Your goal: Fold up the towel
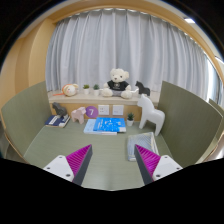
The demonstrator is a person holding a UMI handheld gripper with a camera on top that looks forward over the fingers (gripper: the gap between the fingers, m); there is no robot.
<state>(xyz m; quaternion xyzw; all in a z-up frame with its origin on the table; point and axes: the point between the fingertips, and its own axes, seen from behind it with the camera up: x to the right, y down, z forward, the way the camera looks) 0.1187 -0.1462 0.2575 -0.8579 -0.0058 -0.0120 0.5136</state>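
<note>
A pale grey towel (131, 151) lies flat on the grey-green table (100, 160), just ahead of my right finger and partly hidden behind it. My gripper (112, 150) is open and empty above the table, with its magenta pads wide apart. The left finger (74, 161) is over bare table. Nothing stands between the fingers.
Beyond the fingers lie a blue book or tray (105, 124), a pink object (78, 114) and a white horse figure (150, 112). A teddy bear (119, 82) sits on the sill before white curtains. Green chair backs stand at the left (25, 112) and right (190, 120).
</note>
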